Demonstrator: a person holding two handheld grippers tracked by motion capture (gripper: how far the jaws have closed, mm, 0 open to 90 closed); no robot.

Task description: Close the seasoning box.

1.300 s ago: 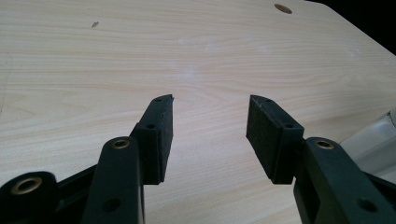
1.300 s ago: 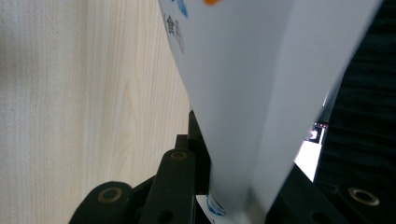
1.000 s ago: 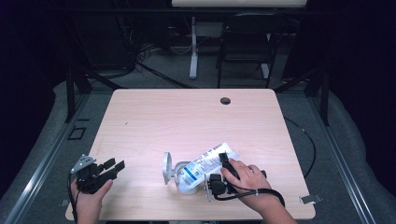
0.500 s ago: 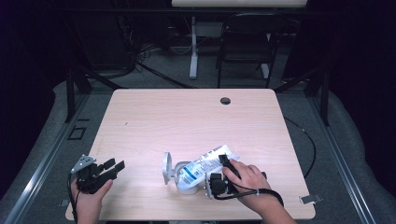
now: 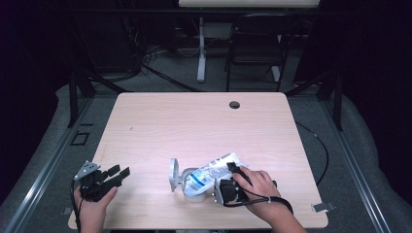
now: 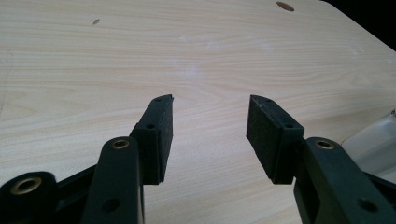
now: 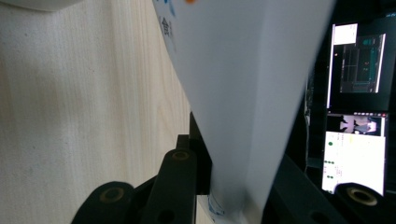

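A white refill pouch (image 5: 210, 174) with blue print lies tilted over a white round container (image 5: 196, 192), whose lid (image 5: 173, 175) stands open at its left. My right gripper (image 5: 232, 168) is shut on the pouch's far right end, a hand wrapped around the gripper's body. In the right gripper view the pouch (image 7: 233, 70) runs up from between the jaws of my right gripper (image 7: 226, 186). My left gripper (image 5: 119, 174) rests at the table's front left corner, open and holding nothing. Its pads (image 6: 161, 135) stand wide apart over bare wood, with my left gripper (image 6: 210, 119) well apart from the container.
The light wooden table (image 5: 194, 126) has a cable hole (image 5: 234, 105) near its far edge. A black chair (image 5: 255, 43) and a white stand (image 5: 201, 48) are behind the table. Lit monitors (image 7: 357, 93) appear in the right gripper view. A pale container edge (image 6: 376, 144) sits at the left gripper view's right.
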